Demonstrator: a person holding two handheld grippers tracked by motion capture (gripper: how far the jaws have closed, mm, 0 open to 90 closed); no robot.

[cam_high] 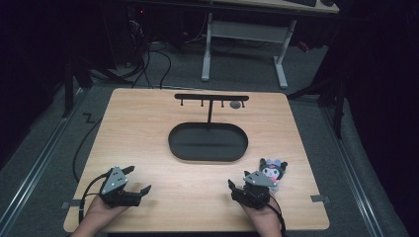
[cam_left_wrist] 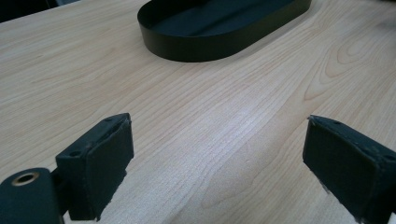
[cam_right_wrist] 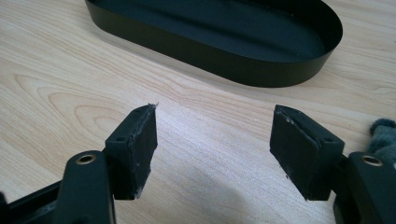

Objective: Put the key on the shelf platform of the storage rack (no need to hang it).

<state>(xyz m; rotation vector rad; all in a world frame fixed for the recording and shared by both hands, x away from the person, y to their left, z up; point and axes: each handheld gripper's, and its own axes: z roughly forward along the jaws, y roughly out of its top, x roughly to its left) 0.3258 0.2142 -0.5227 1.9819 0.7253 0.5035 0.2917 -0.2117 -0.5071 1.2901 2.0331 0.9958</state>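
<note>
A small plush charm (cam_high: pixel 273 171) with a black hood and a pale face lies on the wooden table (cam_high: pixel 148 128), just right of my right gripper (cam_high: pixel 238 180); its grey edge (cam_right_wrist: pixel 383 135) shows beside the right jaw. That gripper (cam_right_wrist: pixel 214 130) is open, with bare wood between its pads. My left gripper (cam_high: pixel 139 178) rests near the front left, and its jaws (cam_left_wrist: pixel 217 140) stand wide apart with nothing between them. A black oval tray (cam_high: pixel 173 143) lies mid-table ahead of both grippers, its rim (cam_left_wrist: pixel 196 51) (cam_right_wrist: pixel 210 58) showing in each gripper view.
A black T-shaped rack (cam_high: pixel 211 98) with several small hooks rises from the tray's far side; a small grey round thing (cam_high: pixel 235 104) sits at its right hooks. Behind the table stand white desk legs (cam_high: pixel 206 54) and cables on the floor.
</note>
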